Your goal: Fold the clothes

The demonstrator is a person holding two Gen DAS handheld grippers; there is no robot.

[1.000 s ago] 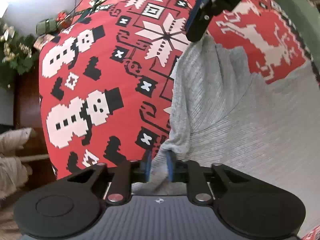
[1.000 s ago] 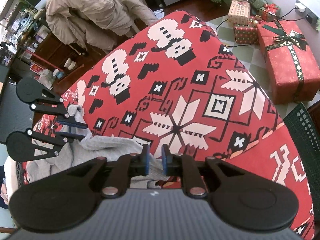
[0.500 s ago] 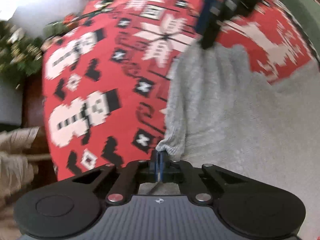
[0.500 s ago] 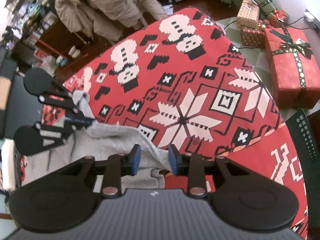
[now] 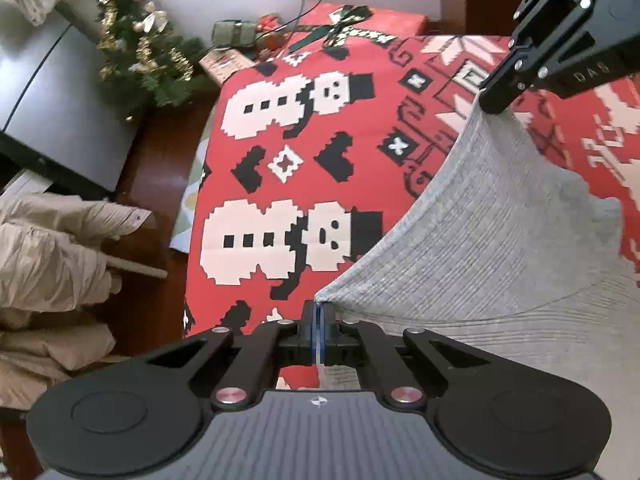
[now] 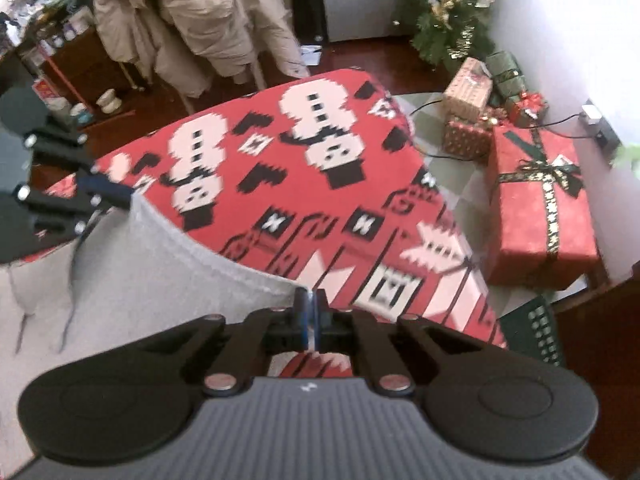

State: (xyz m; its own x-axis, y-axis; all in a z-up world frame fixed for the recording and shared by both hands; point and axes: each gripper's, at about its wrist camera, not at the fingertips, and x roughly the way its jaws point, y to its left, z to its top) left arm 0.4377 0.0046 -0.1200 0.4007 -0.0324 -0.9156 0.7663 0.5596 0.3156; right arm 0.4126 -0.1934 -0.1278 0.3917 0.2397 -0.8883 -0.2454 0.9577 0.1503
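A grey ribbed knit garment [image 5: 500, 240] lies on a table under a red cloth with snowmen [image 5: 280, 160]. In the left wrist view my left gripper [image 5: 319, 312] is shut on one corner of the garment's edge. My right gripper [image 5: 494, 106], at the top right, pinches the other end, and the edge hangs in a curve between them. The right wrist view shows my right gripper [image 6: 310, 312] shut on the grey garment [image 6: 140, 280] at its hem. My left gripper [image 6: 120, 200] holds the far corner at the left. Both point steeply down over the red cloth [image 6: 320, 200].
Wrapped gift boxes [image 6: 540, 216] and a small Christmas tree [image 6: 448, 12] stand on the floor past the table's far corner. A beige coat [image 6: 200, 20] hangs over a chair behind the table. A dark flat panel [image 5: 60, 120] sits beside the table's edge.
My left jaws closed on the garment's corner. My right jaws opened wider, then shut on the hem. Both grippers rolled, and the grey edge now stretches between them.
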